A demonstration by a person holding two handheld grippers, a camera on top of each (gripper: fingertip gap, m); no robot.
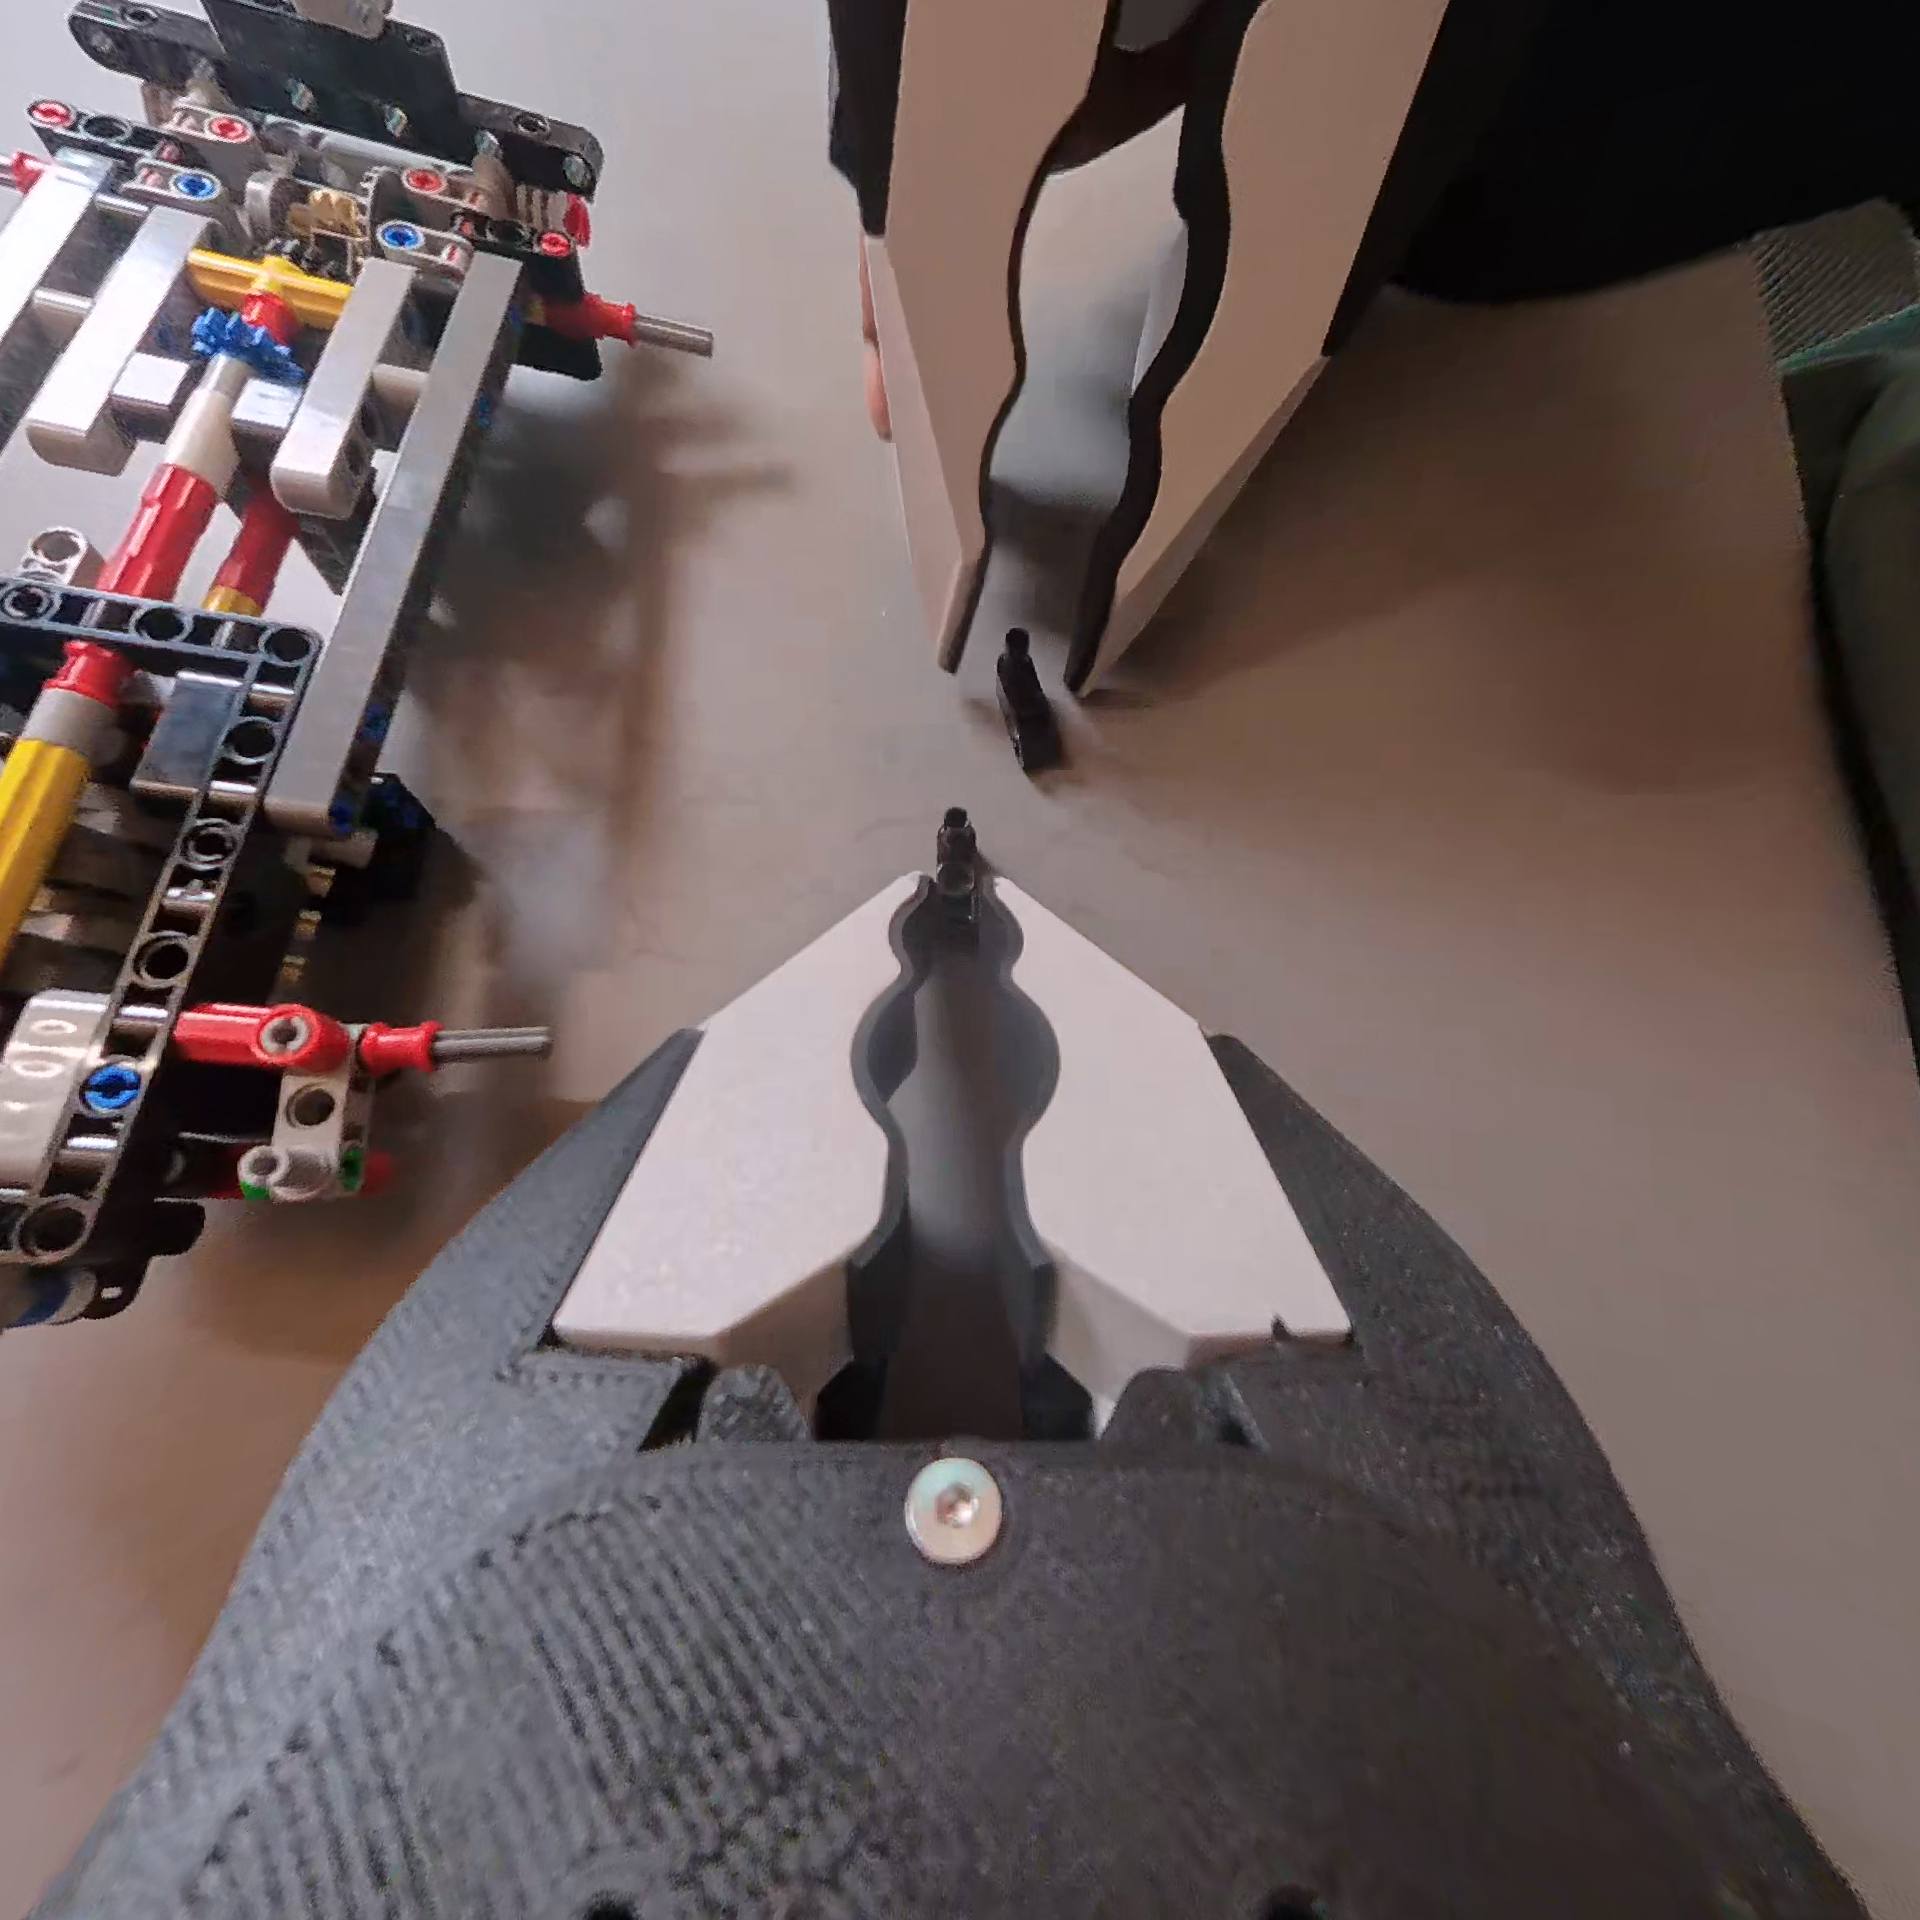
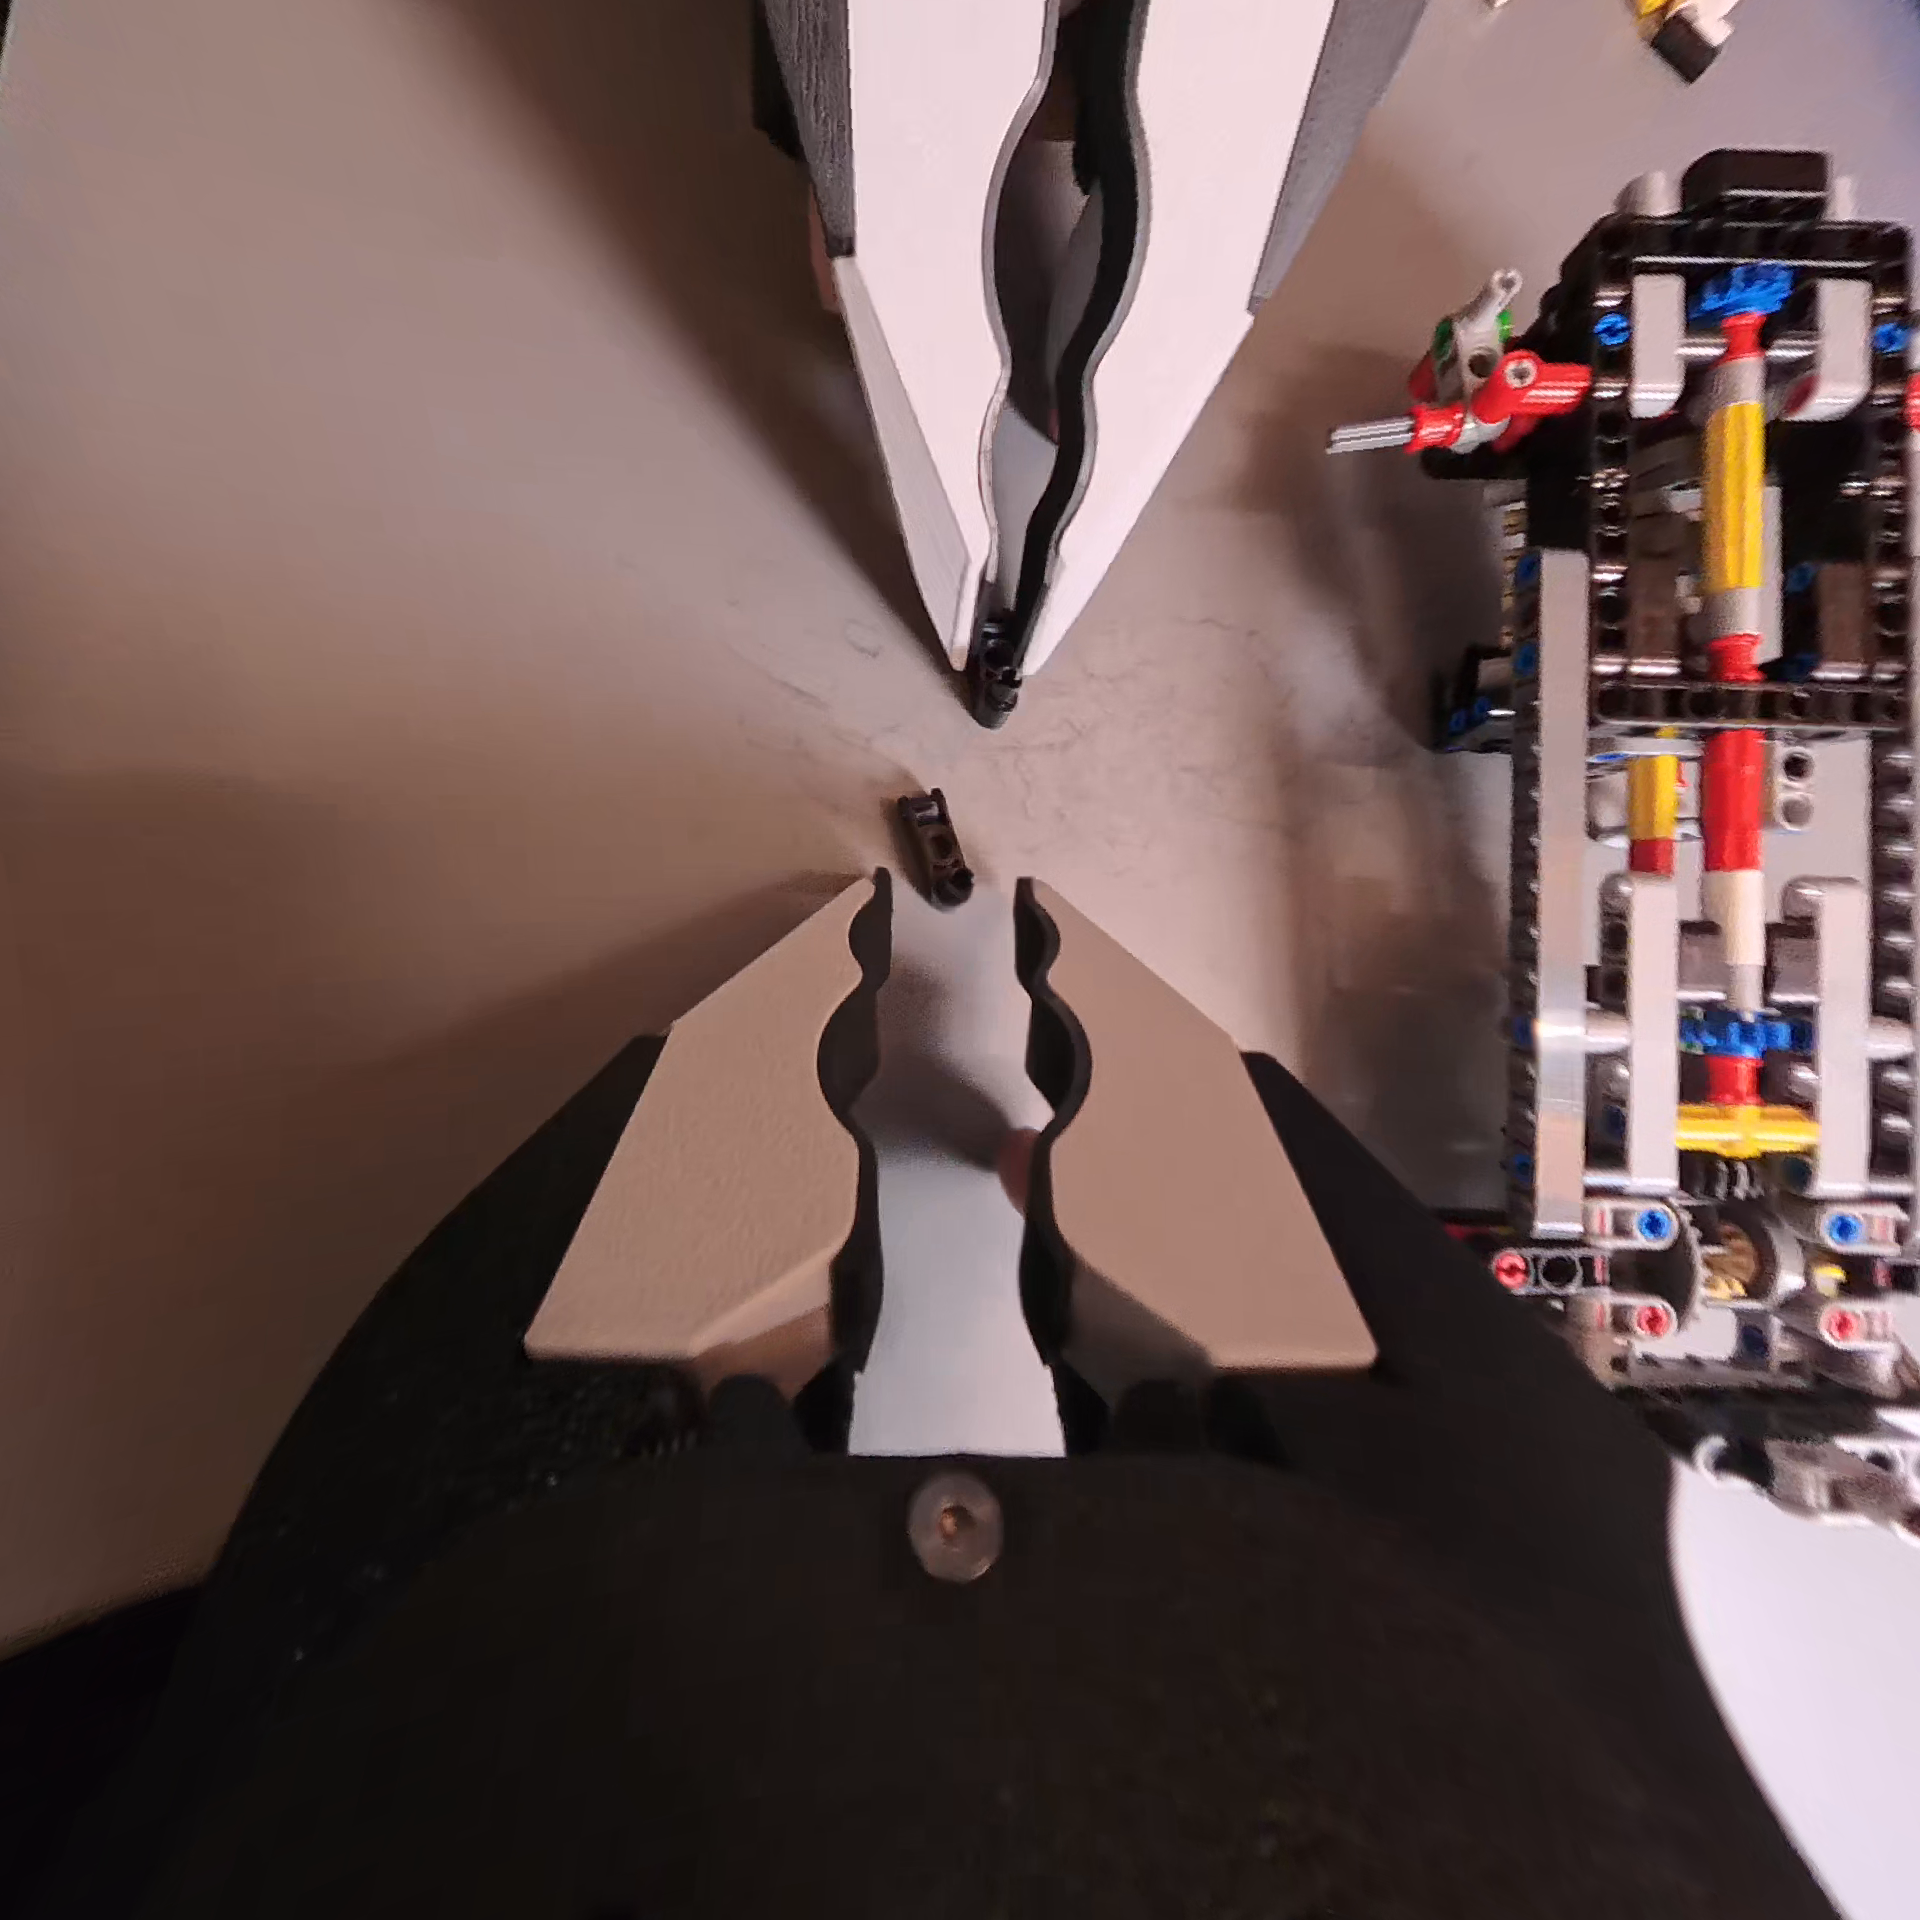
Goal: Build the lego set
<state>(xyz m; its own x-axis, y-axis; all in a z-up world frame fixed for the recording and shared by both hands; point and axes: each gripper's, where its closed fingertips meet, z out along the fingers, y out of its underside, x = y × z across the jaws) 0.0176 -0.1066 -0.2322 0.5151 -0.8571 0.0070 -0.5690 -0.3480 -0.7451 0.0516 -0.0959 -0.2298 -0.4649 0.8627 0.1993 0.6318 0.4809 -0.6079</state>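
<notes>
A half-built Lego chassis (image 1: 208,623) of grey beams, black frames and red and yellow axles lies on the tan table at the left; in the right wrist view it (image 2: 1714,779) is at the right. My left gripper (image 1: 956,883) is shut on a small black pin (image 1: 958,842) that sticks out past its tips. It comes in from the top of the right wrist view (image 2: 992,686). A small black connector piece (image 2: 935,847) lies on the table just beyond my open right gripper (image 2: 951,888). The left wrist view shows the piece (image 1: 1023,707) at the right gripper's (image 1: 1013,665) tips.
A green object (image 1: 1860,520) sits at the table's right edge. A few loose pieces (image 2: 1683,31) lie at the far top right. A white sheet (image 2: 1818,1662) lies at the lower right. The two grippers face each other tip to tip. Spacing between my two grippers at the tips: around 5 centimeters.
</notes>
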